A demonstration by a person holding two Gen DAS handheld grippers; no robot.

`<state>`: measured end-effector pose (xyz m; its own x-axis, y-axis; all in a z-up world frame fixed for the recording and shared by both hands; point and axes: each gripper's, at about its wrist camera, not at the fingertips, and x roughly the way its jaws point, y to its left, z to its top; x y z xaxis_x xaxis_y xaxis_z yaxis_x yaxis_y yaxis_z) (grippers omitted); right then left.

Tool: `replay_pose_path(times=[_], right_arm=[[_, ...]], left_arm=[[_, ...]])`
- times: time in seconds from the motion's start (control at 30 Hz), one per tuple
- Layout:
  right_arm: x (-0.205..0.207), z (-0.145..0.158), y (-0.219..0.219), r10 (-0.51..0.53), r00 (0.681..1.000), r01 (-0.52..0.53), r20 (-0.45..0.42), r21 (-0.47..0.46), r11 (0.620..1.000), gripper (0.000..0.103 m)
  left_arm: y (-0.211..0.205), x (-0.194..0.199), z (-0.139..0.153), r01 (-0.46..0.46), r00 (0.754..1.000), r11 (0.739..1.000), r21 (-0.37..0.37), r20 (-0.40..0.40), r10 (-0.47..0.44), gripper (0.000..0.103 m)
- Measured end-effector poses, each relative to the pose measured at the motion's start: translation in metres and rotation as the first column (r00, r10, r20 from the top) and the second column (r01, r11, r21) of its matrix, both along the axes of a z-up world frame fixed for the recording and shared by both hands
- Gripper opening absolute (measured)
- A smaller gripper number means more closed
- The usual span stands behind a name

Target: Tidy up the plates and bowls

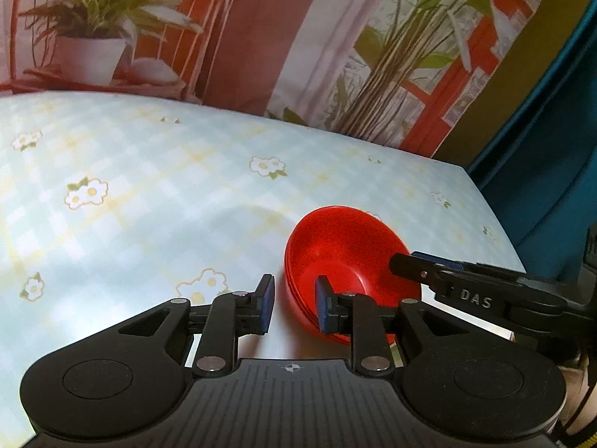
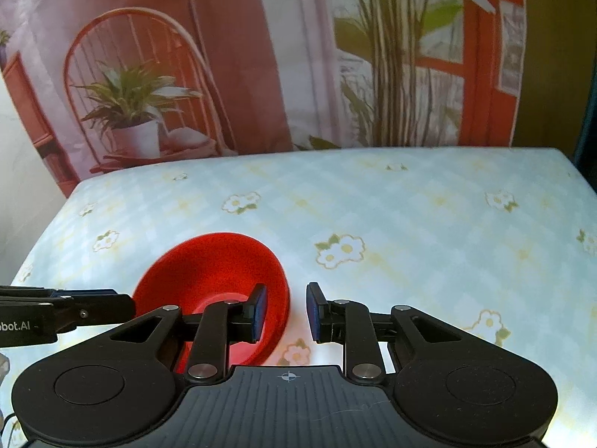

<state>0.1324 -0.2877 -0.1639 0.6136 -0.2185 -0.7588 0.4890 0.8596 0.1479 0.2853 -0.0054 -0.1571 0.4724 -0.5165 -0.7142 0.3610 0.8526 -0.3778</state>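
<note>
A stack of nested red bowls (image 1: 343, 246) (image 2: 216, 265) stands on the flowered, pale blue check tablecloth (image 1: 149, 186) (image 2: 410, 224). My left gripper (image 1: 294, 306) straddles the stack's left rim, one blue pad inside the top bowl and one outside. A gap of cloth shows beside the outer pad, so it is open. My right gripper (image 2: 286, 311) straddles the opposite rim the same way, its pads clear of the wall, also open. Each gripper shows in the other's view, at the bowl's edge: the right one (image 1: 401, 263) and the left one (image 2: 112, 306).
A printed backdrop (image 1: 261, 37) (image 2: 261, 74) of potted plants, a red chair and a window hangs behind the table. A teal curtain (image 1: 552, 149) hangs past the table's right edge. A pale wall (image 2: 22, 149) borders the left edge.
</note>
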Motion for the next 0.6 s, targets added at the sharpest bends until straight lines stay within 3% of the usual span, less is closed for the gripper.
replay_pose_path(times=[0.37, 0.6], right_arm=[[-0.003, -0.010, -0.001, -0.012, 1.000, 0.011, 0.017, 0.088, 0.996, 0.014], [-0.009, 0.001, -0.008, -0.074, 0.994, 0.064, 0.082, 0.123, 0.990, 0.009]], left_arm=[[-0.012, 0.007, -0.013, -0.007, 1.000, 0.999, -0.036, -0.020, 0.007, 0.024], [-0.008, 0.003, 0.012, -0.003, 0.999, 0.998, -0.060, 0.037, 0.006, 0.023]])
